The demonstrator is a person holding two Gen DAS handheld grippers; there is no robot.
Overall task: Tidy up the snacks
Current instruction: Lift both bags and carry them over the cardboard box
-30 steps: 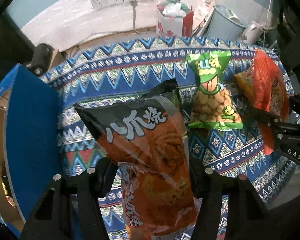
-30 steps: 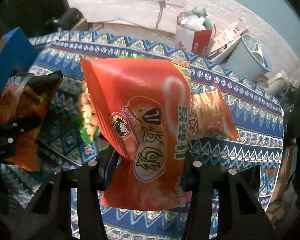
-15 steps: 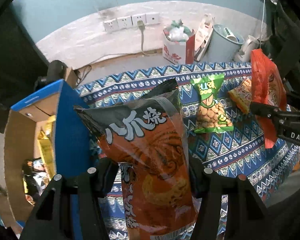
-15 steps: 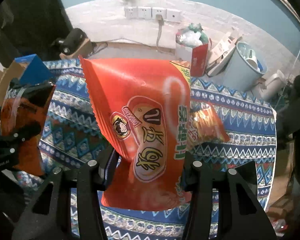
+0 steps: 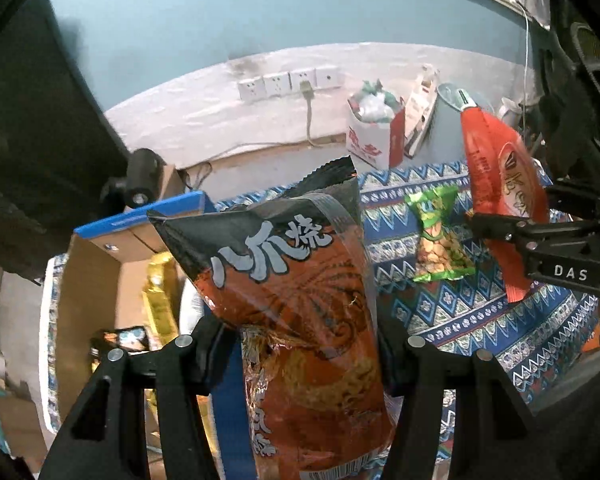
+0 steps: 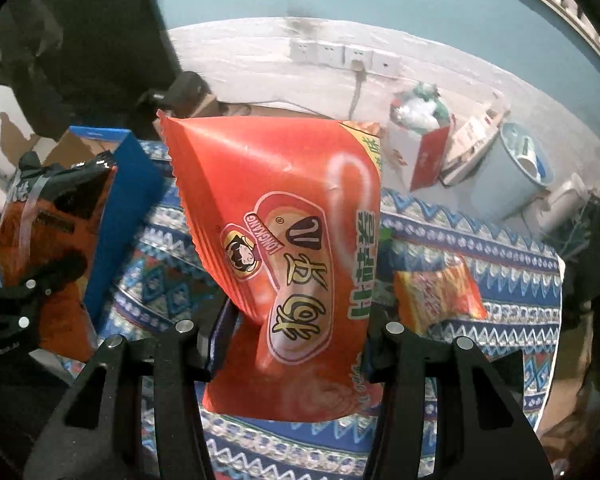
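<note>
With the left gripper (image 5: 306,344) clamped on the dark-topped orange bag (image 5: 296,300) beside the open box (image 5: 88,280) and the right gripper (image 6: 296,338) pinching the red bag (image 6: 292,240) further from it, lower each probably clear of the box's blue wall before letting go.

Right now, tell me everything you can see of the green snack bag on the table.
The green snack bag is a small glossy foil packet with a crimped green top and a picture of pale nuts on its front. It looks sealed and lies flat on the patterned tablecloth, apart from both held bags. Its lettering is blurred.
</note>
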